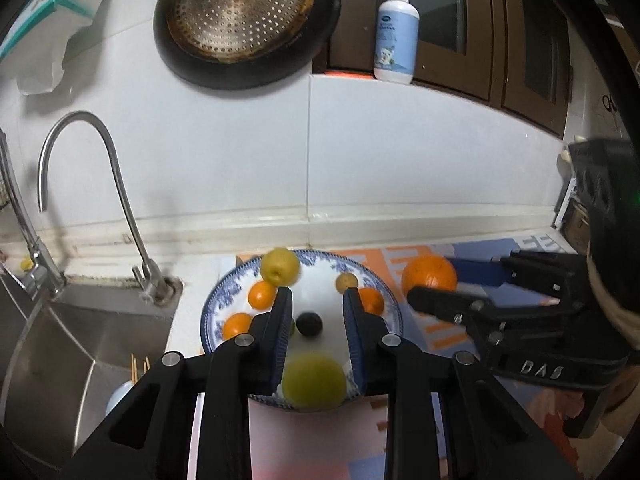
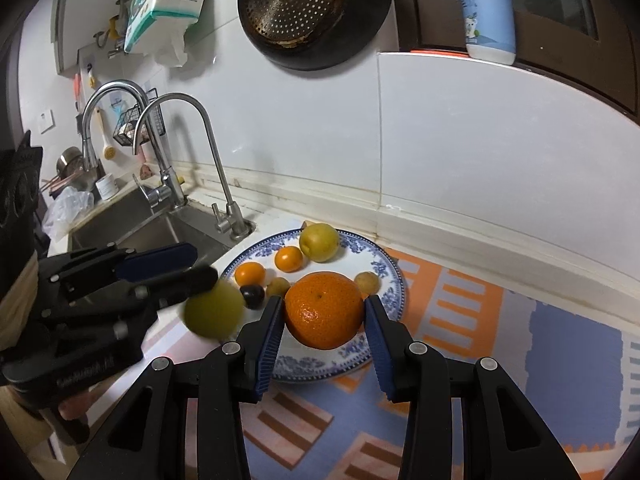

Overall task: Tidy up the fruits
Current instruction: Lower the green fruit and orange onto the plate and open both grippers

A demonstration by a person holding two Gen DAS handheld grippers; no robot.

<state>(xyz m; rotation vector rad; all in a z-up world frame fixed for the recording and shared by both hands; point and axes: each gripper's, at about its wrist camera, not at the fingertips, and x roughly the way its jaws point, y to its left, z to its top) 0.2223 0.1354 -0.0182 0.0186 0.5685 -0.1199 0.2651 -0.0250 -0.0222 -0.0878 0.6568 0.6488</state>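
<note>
A blue-and-white plate (image 1: 224,292) (image 2: 384,264) on the counter holds a yellow-green fruit (image 1: 280,266) (image 2: 319,242), small oranges (image 1: 262,295) (image 2: 288,259), a dark plum (image 1: 311,324) (image 2: 253,295) and a small yellowish fruit (image 1: 346,282) (image 2: 367,282). My right gripper (image 2: 324,312) (image 1: 430,278) is shut on a large orange (image 2: 324,310) (image 1: 429,276), lifted over the plate's right side. My left gripper (image 1: 319,304) (image 2: 204,265) hovers over the plate's left side, shut with nothing between its pads. A blurred green fruit (image 1: 314,380) (image 2: 214,308) sits loose just under its fingers.
A steel sink (image 1: 80,340) with a curved faucet (image 1: 120,184) lies left of the plate. A patterned mat (image 2: 520,340) covers the counter to the right. A pan with a strainer (image 1: 240,20) hangs on the tiled wall, and a pump bottle (image 1: 396,28) stands on the ledge.
</note>
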